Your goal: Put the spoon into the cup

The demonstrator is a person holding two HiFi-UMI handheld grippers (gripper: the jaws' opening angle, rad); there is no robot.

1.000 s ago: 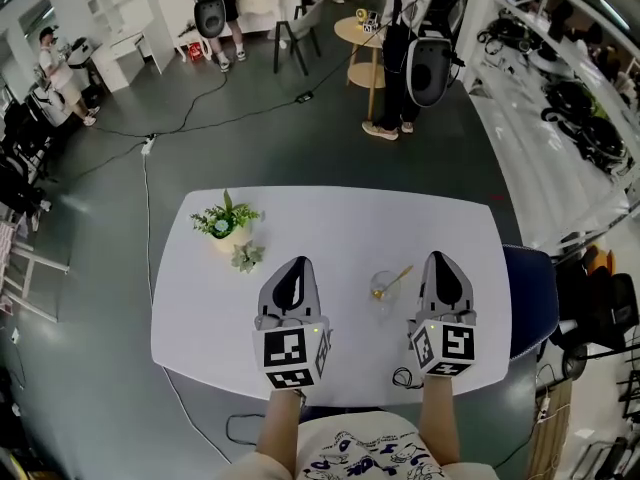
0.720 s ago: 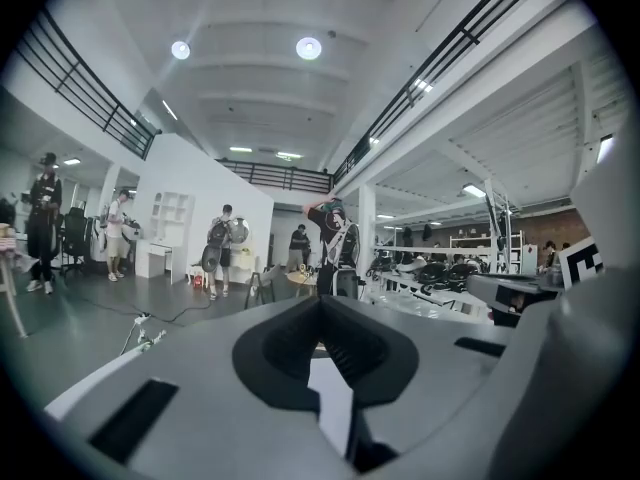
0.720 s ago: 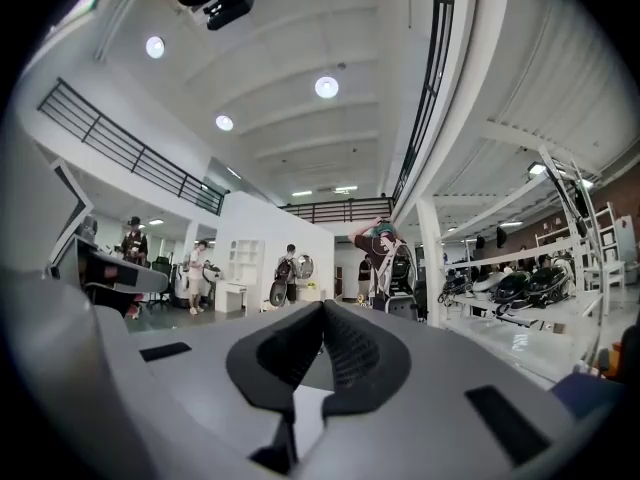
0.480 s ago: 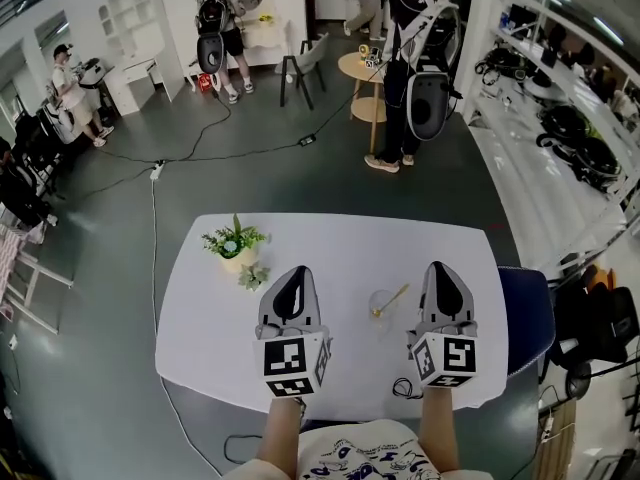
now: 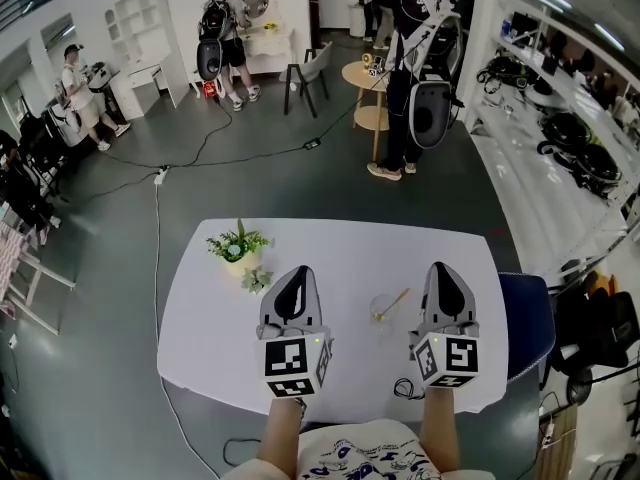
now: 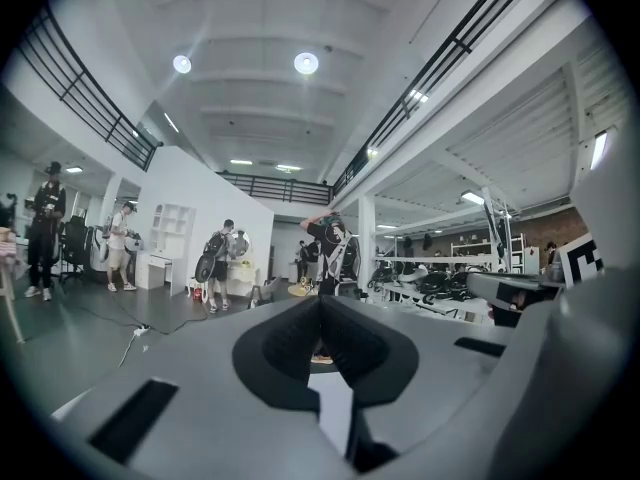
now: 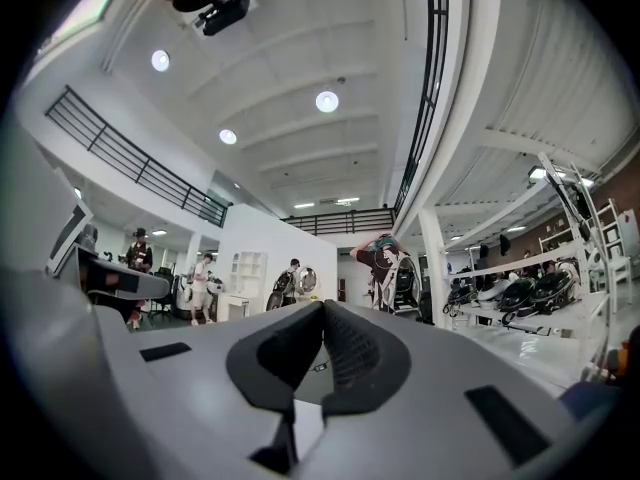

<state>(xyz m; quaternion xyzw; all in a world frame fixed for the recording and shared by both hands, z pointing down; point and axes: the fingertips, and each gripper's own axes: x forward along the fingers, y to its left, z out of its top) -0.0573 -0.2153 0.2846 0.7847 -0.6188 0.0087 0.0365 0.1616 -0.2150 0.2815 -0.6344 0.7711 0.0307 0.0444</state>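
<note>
A clear glass cup (image 5: 384,306) stands on the white table (image 5: 330,243) between my two grippers. A gold spoon (image 5: 392,302) rests in it, its handle leaning up and to the right over the rim. My left gripper (image 5: 294,280) is held above the table to the left of the cup, its jaws shut with nothing between them (image 6: 322,300). To the cup's right my right gripper (image 5: 441,276) is also shut and empty (image 7: 322,306). Both gripper views look level across the room, so neither shows the cup or the spoon.
A small potted plant (image 5: 237,247) and a tiny succulent (image 5: 257,280) stand at the table's back left. A dark blue chair (image 5: 526,313) sits at the right edge. A black cable (image 5: 405,387) lies at the front edge. People stand further back in the room.
Both grippers stay shut on either side of the cup and have risen a little. The head view has tilted up, so more of the room shows. The spoon stays in the cup.
</note>
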